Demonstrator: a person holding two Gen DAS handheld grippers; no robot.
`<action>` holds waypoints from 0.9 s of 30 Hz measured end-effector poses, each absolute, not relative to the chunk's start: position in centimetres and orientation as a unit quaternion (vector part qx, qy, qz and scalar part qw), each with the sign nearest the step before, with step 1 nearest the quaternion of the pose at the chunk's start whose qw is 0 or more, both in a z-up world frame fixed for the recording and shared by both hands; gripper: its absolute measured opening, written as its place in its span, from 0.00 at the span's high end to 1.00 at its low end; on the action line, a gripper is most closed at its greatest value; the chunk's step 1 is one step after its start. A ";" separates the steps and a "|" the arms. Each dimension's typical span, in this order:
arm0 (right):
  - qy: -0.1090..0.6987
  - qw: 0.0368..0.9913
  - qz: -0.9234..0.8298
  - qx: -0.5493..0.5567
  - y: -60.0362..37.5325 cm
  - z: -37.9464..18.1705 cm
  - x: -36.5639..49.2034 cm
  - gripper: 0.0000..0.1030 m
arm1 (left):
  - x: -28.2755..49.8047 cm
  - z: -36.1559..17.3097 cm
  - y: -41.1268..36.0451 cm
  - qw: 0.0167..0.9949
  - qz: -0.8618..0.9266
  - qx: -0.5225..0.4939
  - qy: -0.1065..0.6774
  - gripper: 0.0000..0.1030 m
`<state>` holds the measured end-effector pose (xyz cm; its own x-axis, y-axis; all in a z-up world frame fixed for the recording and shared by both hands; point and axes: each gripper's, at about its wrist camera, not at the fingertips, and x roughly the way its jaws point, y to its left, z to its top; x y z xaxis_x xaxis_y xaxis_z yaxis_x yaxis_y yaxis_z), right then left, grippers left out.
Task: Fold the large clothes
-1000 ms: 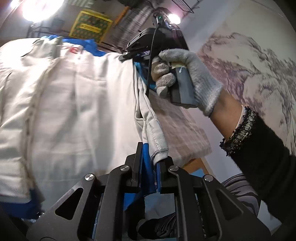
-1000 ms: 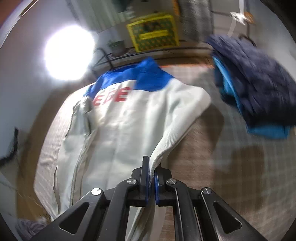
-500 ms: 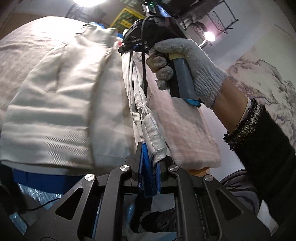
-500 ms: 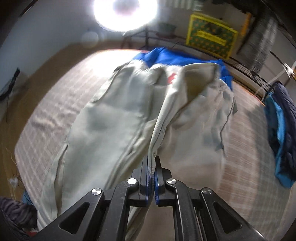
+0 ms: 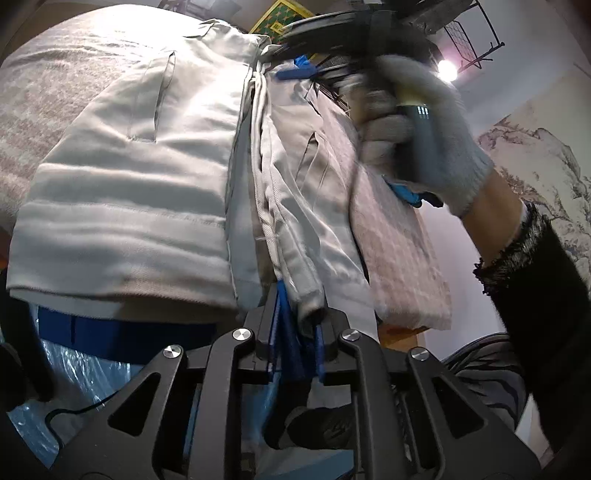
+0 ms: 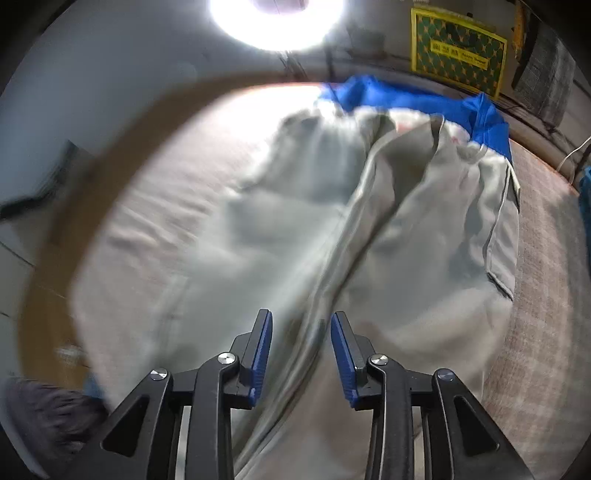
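Observation:
A large white jacket [image 6: 295, 229] with a blue collar [image 6: 424, 103] lies on the cloth-covered table, one side folded over the middle. My right gripper [image 6: 301, 343] is open, with the jacket's folded edge lying loose between its blue pads [image 6: 263, 343]. My left gripper [image 5: 295, 325] is shut on the jacket's hem [image 5: 306, 302] near the table's front edge. The left wrist view shows the white jacket [image 5: 140, 184] stretching away and the gloved hand [image 5: 424, 140] holding the right gripper above it.
The table's checked cloth [image 6: 546, 295] shows to the right of the jacket. A bright lamp [image 6: 277, 18] and a yellow crate [image 6: 458, 55] stand beyond the table. The wooden table rim [image 6: 74, 221] curves at left.
My right gripper has opened and let go of the jacket's edge. The side of the jacket was carried over the middle and now lies folded there. My left gripper still holds the hem.

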<state>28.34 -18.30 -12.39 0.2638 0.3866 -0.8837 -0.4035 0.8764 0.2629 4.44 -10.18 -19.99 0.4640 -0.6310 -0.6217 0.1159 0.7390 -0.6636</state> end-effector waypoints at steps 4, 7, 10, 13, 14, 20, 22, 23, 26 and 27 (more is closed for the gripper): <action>0.518 0.812 0.262 0.061 -22.8 -8.7 25.4 0.72 | 3.2 -19.1 -9.7 0.813 -0.238 -0.258 0.464 0.85; 0.511 0.819 0.252 0.071 -25.4 -8.4 22.4 0.78 | 1.9 -17.9 -9.1 0.818 -0.249 -0.246 0.456 0.85; 0.527 0.809 0.250 0.068 -26.8 -9.9 18.8 0.79 | 1.1 -16.3 -8.1 0.833 -0.255 -0.225 0.435 0.85; 0.539 0.798 0.266 0.047 -26.1 -11.2 15.2 0.79 | 0.7 -14.8 -6.9 0.852 -0.250 -0.199 0.415 0.85; 0.538 0.797 0.273 0.038 -25.6 -11.6 14.3 0.79 | 0.8 -14.4 -6.4 0.856 -0.248 -0.190 0.412 0.85; 0.537 0.782 0.312 -0.057 -21.8 -14.1 9.4 0.79 | 2.5 -13.3 -3.0 0.877 -0.209 -0.156 0.404 0.85; 0.541 0.776 0.303 -0.111 -20.7 -15.9 8.0 0.79 | 3.3 -13.5 -2.5 0.880 -0.202 -0.138 0.406 0.86; 0.538 0.778 0.299 -0.123 -20.6 -16.4 7.6 0.79 | 3.7 -13.6 -2.3 0.882 -0.200 -0.126 0.409 0.86; 0.537 0.780 0.301 -0.112 -21.4 -15.7 7.3 0.80 | 5.5 -13.6 -2.0 0.879 -0.206 -0.098 0.418 0.85; 0.538 0.780 0.305 -0.098 -21.9 -15.3 7.3 0.78 | 6.1 -13.6 -1.8 0.878 -0.209 -0.091 0.422 0.85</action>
